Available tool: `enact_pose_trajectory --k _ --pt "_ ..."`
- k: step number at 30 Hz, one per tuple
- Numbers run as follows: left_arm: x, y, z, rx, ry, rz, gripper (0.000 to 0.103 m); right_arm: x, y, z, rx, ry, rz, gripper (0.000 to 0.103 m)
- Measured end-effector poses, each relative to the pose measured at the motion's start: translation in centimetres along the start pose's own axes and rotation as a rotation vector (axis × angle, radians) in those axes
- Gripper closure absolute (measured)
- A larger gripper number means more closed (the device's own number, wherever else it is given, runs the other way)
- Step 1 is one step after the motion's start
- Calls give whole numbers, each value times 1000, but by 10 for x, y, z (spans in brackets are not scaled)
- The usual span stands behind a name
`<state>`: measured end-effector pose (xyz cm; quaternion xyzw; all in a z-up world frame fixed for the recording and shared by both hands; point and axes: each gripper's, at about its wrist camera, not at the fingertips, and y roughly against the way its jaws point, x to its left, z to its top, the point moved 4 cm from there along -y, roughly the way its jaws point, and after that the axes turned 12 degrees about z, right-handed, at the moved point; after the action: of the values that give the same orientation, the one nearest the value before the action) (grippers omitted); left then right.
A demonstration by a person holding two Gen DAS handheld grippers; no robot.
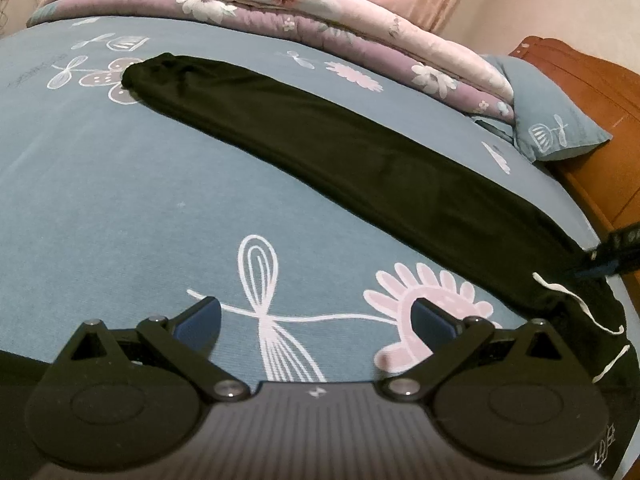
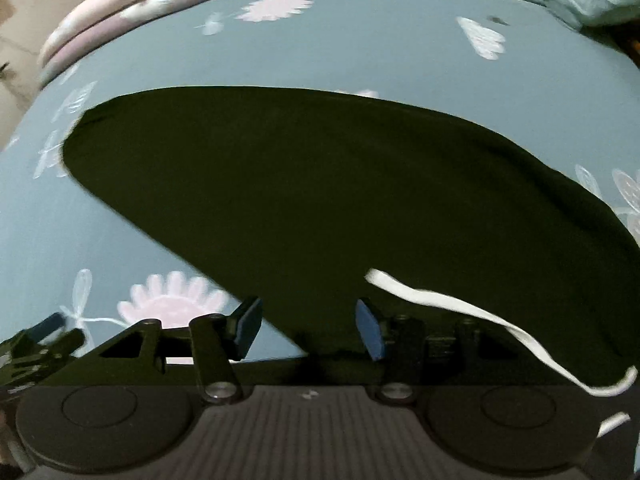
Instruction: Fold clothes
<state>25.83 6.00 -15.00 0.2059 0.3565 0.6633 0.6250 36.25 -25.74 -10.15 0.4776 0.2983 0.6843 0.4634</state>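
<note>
Nearest, in the left wrist view: left gripper (image 1: 316, 316) spread wide above the blue patterned bedsheet (image 1: 120, 208), nothing between the blue pads, only a printed whisk and pink flower showing through the gap. Apparently waiting its turn, off to the side of the garment.

In the right wrist view: right gripper (image 2: 308, 328) about half open, poised over the waistband end of the black trousers (image 2: 320, 184), pads clear of the cloth and gripping nothing. Probably placed there because the waist is the natural end to lift for the next fold. White drawstring (image 2: 460, 304) trailing loose across the cloth to the right of the pads, likely to snag or get pinched along with the fabric.

Further out: black trousers (image 1: 320, 136) laid flat in one long narrow strip, legs seemingly stacked together, running diagonally across the bed from waist to cuffs. Laid out straight like that, ready for halving end to end.

Farthest: folded floral quilt (image 1: 280, 4) piled along the far edge, blue pillow (image 1: 556, 116) against the wooden headboard (image 1: 592, 92), both well apart from the trousers and out of the folding space.
</note>
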Motion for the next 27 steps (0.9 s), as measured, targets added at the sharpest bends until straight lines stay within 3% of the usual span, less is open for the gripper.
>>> enact_pose_trajectory --k 4,7,10,14,20,22,27 --pt "-1 -1 -1 0 -5 1 3 -16 -30 -7 37 -63 27 44" --pt "-1 -3 -1 7 -6 5 3 -15 -46 -11 53 -55 8 35" --pt "-1 -3 -1 7 -7 4 3 -6 -31 -4 63 -23 1 35" --pt "-2 -3 -1 7 -2 1 3 0 -2 12 -33 -9 11 35" --pt "-2 -3 -2 6 -1 4 3 -11 -34 -1 35 -61 41 34" --pt "-2 -3 -2 6 2 4 3 -8 -47 -8 32 -34 12 30" --pt "-2 -4 -2 8 1 3 3 -2 -26 -2 9 -17 18 30"
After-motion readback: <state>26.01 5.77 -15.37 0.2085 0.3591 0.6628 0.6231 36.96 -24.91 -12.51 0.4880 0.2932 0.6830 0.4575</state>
